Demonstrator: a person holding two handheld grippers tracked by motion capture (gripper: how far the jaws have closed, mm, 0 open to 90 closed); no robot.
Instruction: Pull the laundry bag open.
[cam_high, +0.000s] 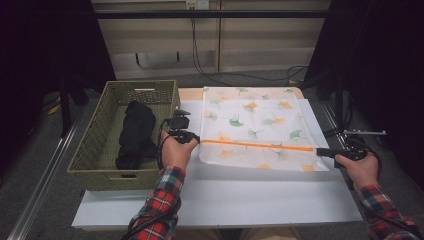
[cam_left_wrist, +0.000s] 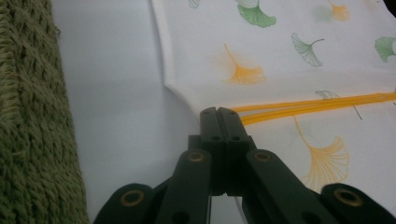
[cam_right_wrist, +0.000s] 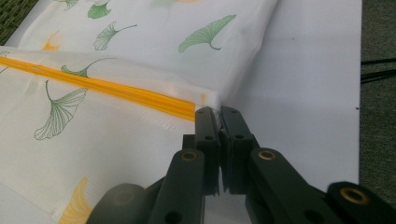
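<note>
1. High view: ginkgo-print cloth (cam_high: 255, 125) lies flat on white table sheet (cam_high: 225, 200), beside wicker basket (cam_high: 102, 150) w/ black garment (cam_high: 135, 135) inside.
2. L gripper (cam_high: 192, 139) & R gripper (cam_high: 320, 151): both clamped on cloth's orange-stripe (cam_high: 257, 145) ends.
3. Fold barely begun; judged most left.

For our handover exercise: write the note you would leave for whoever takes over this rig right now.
Left gripper: shut on the leaf-print cloth at the left end of its orange stripe.
Right gripper: shut on the cloth at the stripe's right end.
Cloth lies on the white table, near edge apparently folded over along the stripe.
Wicker basket at left holds a black garment.
Done: both ends gripped.
Left: probably finish folding.
</note>
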